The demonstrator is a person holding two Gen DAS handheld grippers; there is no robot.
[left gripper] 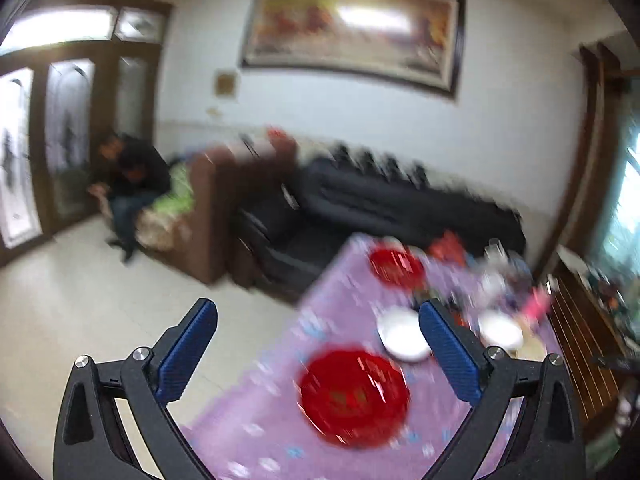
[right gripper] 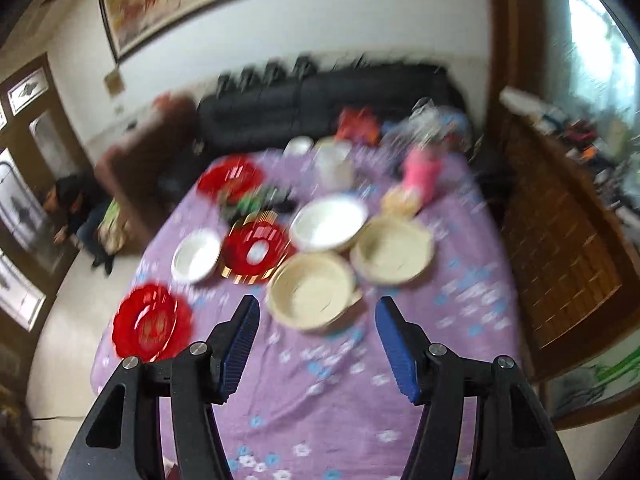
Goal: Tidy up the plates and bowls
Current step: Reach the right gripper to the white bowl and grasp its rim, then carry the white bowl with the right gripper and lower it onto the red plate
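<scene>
Purple flowered tablecloth [right gripper: 460, 312] covering a table, crowded with dishes, all blurred by motion.

Largest first: two cream bowls, one [right gripper: 314, 290] nearest the right gripper [right gripper: 316, 346], the other [right gripper: 394, 250] just beside it to the right, both seemingly empty. Behind them a white bowl [right gripper: 330, 222], also seemingly empty. Left of that, a red plate with gold rim [right gripper: 256, 250], with a pale patch at its centre that cannot be made out. Further left a small white bowl [right gripper: 197, 256]. At the table's near-left edge a red scalloped plate [right gripper: 152, 322]; another red plate [right gripper: 230, 178] at the far-left corner. Beyond, a pink item [right gripper: 422, 174] and assorted clutter, too blurred to name.

Right gripper's blue fingers [right gripper: 240, 344] partly spread, holding nothing, the nearest cream bowl just ahead of the tips.

Left gripper [left gripper: 318, 354] spread wide and empty, over the table's left edge, with the red scalloped plate seen between its fingers [left gripper: 448, 354] and the small white bowl beyond.
</scene>
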